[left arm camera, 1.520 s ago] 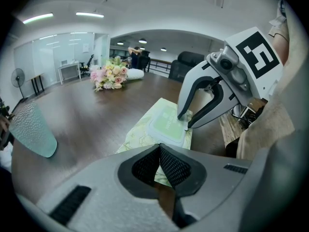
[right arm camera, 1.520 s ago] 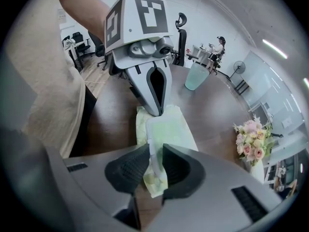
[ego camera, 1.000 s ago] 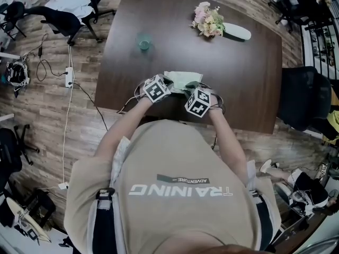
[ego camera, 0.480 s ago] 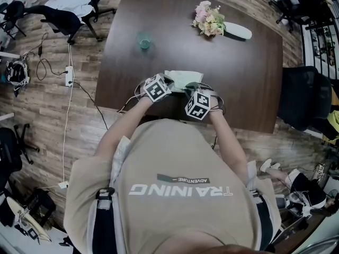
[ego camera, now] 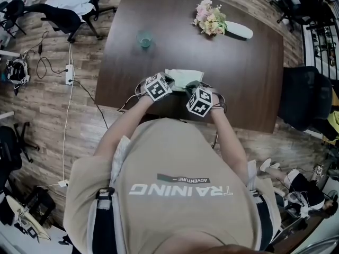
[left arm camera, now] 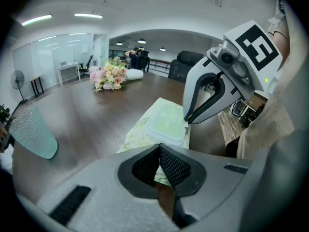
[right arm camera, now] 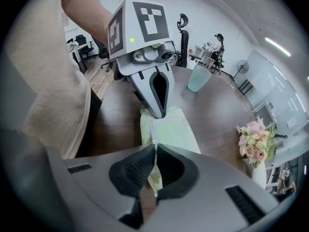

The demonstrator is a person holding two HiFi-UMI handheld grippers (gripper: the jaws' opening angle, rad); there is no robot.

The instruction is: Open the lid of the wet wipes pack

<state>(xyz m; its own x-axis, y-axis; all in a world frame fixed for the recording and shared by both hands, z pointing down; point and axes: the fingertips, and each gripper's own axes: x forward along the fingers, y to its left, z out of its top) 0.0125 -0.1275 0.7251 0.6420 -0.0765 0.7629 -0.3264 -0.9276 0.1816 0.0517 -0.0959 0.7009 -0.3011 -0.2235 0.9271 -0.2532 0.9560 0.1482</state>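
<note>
The pale green wet wipes pack (ego camera: 183, 78) lies flat on the dark table (ego camera: 249, 89) near its front edge. Its lid (left arm camera: 166, 122) is a rounded plastic flap and lies flat on top. My left gripper (left arm camera: 159, 151) is shut on the pack's near end, where soft wrapper shows between its pads. My right gripper (right arm camera: 155, 151) has just been closing, and its jaws now pinch the edge of the lid (right arm camera: 166, 132) at the pack's side. In the left gripper view the right gripper's (left arm camera: 186, 123) tips sit at the lid's corner.
A clear green glass (ego camera: 144, 40) stands at the table's far left. A bouquet (ego camera: 210, 21) and a white vase (ego camera: 238, 32) lie at the far right. Office chairs and cables surround the table on the wooden floor. The person's torso is close behind the front edge.
Both grippers stay at the pack's near end. In the head view neither the pack nor its lid has moved.
</note>
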